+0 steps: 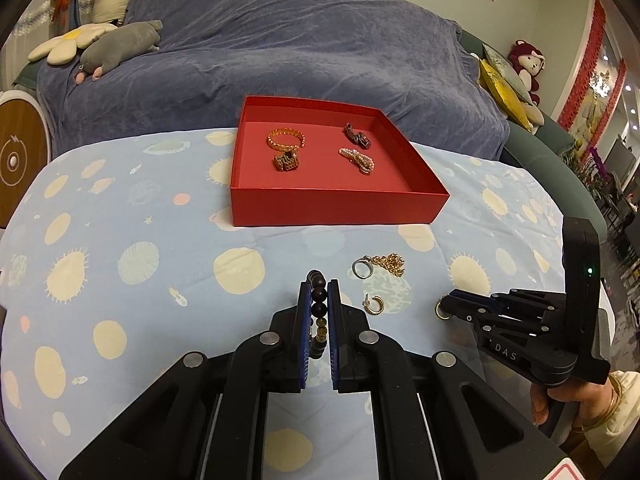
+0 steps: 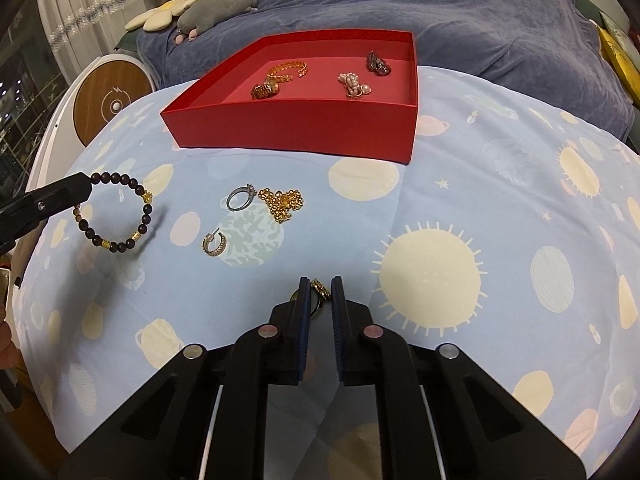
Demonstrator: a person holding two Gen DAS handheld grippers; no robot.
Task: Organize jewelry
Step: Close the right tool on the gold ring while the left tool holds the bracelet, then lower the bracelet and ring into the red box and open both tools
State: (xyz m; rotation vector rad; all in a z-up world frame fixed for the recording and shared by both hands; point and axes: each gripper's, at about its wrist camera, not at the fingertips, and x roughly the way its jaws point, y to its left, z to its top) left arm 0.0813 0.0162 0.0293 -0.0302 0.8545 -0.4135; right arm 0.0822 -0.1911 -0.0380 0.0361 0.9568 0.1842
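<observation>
The left gripper (image 1: 319,292) is clamped on the dark bead bracelet (image 2: 120,212), which dangles in a loop off its tip, above the patterned cloth (image 1: 120,240) and well in front of the red box (image 1: 332,208). The right gripper (image 2: 319,286) is pinched on a small gold ring (image 2: 321,286), low over the cloth, also in front of the box. Between grippers and box lie a silver ring (image 2: 240,197), touching a gold chain (image 2: 282,202), and nearer, a hoop earring (image 2: 215,244). Inside the box: a gold bracelet (image 1: 286,140), a gold watch (image 1: 287,161), a pearl piece (image 1: 358,160), a dark piece (image 1: 357,135).
</observation>
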